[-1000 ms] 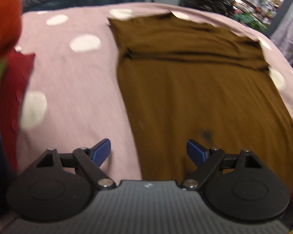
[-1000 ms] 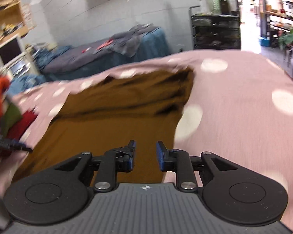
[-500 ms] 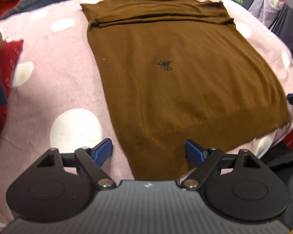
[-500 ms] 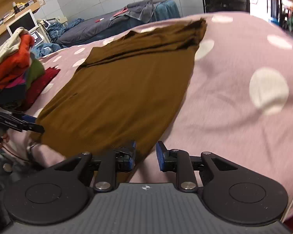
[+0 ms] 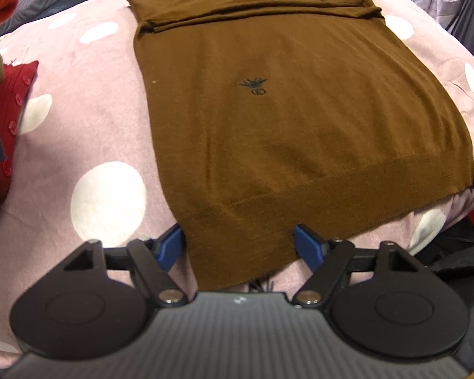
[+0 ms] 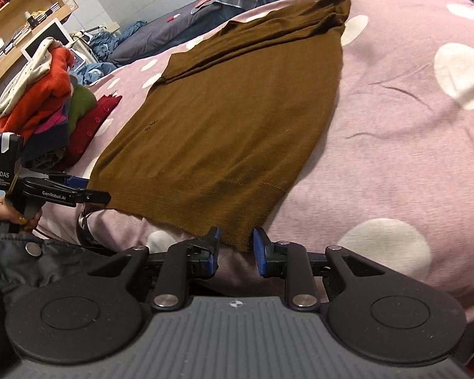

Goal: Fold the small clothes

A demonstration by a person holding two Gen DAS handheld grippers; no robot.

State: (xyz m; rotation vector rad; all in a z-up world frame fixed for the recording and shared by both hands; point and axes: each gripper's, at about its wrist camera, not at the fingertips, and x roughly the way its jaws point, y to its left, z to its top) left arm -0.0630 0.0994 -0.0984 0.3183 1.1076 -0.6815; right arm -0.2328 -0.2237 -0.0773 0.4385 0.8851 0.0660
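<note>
I have the brown sweater (image 5: 294, 120) lying flat on the pink polka-dot bedspread (image 5: 88, 145), its sleeves folded across the top near the collar and its ribbed hem toward me. A small dark emblem (image 5: 252, 83) sits on the chest.

My left hand-held gripper (image 5: 238, 246) is at the sweater's near left hem corner with its blue pads wide apart; the corner lies between them, the left pad right at the side edge, and nothing is pinched. In the right wrist view I can also see that left hand-held gripper from the side (image 6: 88, 194), with its tip at the hem's corner.

My right hand-held gripper (image 6: 236, 248) is at the opposite hem corner, its pads parted by a narrow gap. The corner's tip reaches down between them, but I see no fabric clamped.

To the left of the sweater sits a stack of folded clothes (image 6: 44, 94), orange and green on top, with a red buttoned garment (image 5: 12, 120) at its base, close to the sweater but apart from it.
</note>
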